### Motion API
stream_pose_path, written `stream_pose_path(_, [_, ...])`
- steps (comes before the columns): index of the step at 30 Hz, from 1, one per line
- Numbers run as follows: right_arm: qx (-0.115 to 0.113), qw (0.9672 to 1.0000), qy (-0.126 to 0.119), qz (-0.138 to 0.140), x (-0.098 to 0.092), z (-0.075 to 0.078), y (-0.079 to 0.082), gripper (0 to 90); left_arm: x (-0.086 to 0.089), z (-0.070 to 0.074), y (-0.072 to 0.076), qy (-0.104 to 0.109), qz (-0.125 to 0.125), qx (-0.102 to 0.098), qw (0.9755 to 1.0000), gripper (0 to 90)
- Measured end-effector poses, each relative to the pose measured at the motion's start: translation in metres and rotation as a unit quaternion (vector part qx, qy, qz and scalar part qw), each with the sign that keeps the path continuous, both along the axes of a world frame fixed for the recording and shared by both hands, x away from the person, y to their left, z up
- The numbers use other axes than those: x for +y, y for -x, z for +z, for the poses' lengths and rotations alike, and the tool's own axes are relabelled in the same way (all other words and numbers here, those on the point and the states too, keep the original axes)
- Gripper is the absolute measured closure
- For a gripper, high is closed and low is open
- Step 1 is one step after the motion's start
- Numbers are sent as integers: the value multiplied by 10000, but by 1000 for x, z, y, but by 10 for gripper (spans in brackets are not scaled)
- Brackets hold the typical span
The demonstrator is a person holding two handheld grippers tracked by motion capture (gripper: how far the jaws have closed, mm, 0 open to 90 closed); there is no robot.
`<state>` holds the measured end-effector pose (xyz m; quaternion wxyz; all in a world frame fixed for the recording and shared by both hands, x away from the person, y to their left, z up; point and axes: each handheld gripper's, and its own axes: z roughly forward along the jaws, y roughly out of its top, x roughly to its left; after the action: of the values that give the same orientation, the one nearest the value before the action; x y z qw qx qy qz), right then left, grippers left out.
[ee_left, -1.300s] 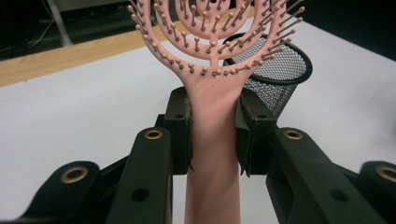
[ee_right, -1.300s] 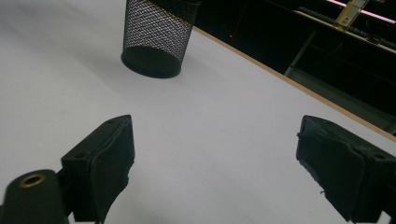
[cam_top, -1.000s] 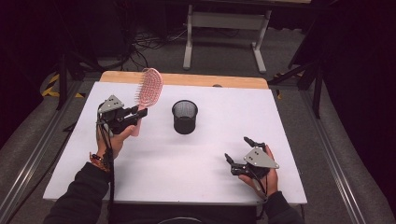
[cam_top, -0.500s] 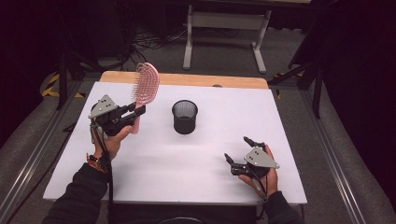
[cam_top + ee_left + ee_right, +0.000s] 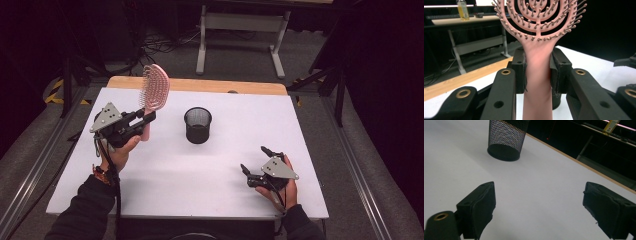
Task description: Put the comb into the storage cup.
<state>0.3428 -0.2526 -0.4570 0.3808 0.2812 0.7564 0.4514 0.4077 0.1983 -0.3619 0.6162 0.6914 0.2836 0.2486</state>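
We have the pink hairbrush [image 5: 152,95] clamped by its handle in the left tongs [image 5: 145,120], upright, bristle head at twelve o'clock above the pads and raised over the left part of the white worktop [image 5: 200,170]. In the left gripper view, both pads press the handle just below the head (bristles facing us there). At three o'clock from the brush, near but apart, stands the black mesh cup [image 5: 198,125], upright on the worktop. Our right tongs [image 5: 255,167] sit at about five o'clock from the cup, near the worktop's front right, jaws spread wide with nothing between them.
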Motion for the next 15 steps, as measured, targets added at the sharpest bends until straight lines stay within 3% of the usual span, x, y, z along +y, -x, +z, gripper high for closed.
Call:
stream_pose_path(5, [-26, 10000, -15, -59, 0, 0, -1, 120, -2, 2, 1, 9, -8, -60, 10000, 696])
stream_pose_path(10, [21, 9996, -238, -161, -3, 0, -2, 121, -3, 4, 1, 91, -43, -149, 9998, 696])
stream_pose_path(15, [19, 9994, -270, -222, -4, 0, -2, 121, -3, 7, 0, 106, -106, -275, 9995, 696])
